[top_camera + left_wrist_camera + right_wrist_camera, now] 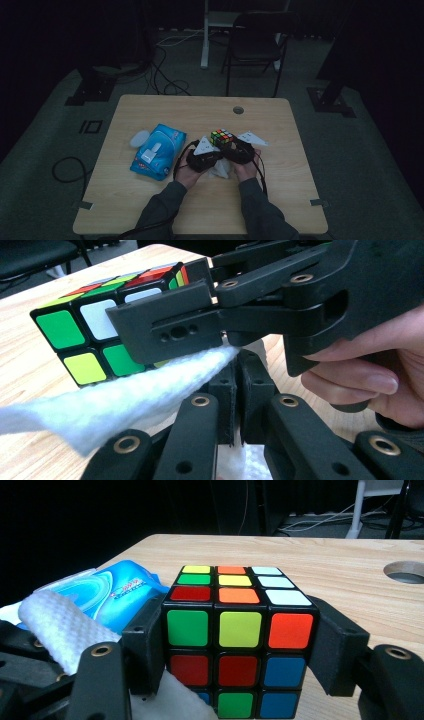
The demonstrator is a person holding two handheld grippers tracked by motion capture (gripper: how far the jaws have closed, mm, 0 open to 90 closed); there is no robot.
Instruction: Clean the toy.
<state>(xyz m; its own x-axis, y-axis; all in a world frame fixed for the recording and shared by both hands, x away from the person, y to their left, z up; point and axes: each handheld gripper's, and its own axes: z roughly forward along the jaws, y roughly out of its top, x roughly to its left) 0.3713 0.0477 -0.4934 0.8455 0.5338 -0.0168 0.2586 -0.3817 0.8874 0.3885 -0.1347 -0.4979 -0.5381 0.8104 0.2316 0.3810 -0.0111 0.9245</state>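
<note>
Unfortunately, printing on the blue wipes pack (112, 592) stays too small to read.

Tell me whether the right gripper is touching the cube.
Touching. The right gripper view shows the right gripper with one black jaw pressed flat against each side of the cube, no gap.

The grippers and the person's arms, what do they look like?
Both the left gripper and the right gripper are matt black, built of jointed bars with brass-coloured rivets at the pivots and flat black jaw pads. Each carries a pale grey three-cornered plate on top and trails a black cable. The person wears dark grey-green long sleeves.
</note>
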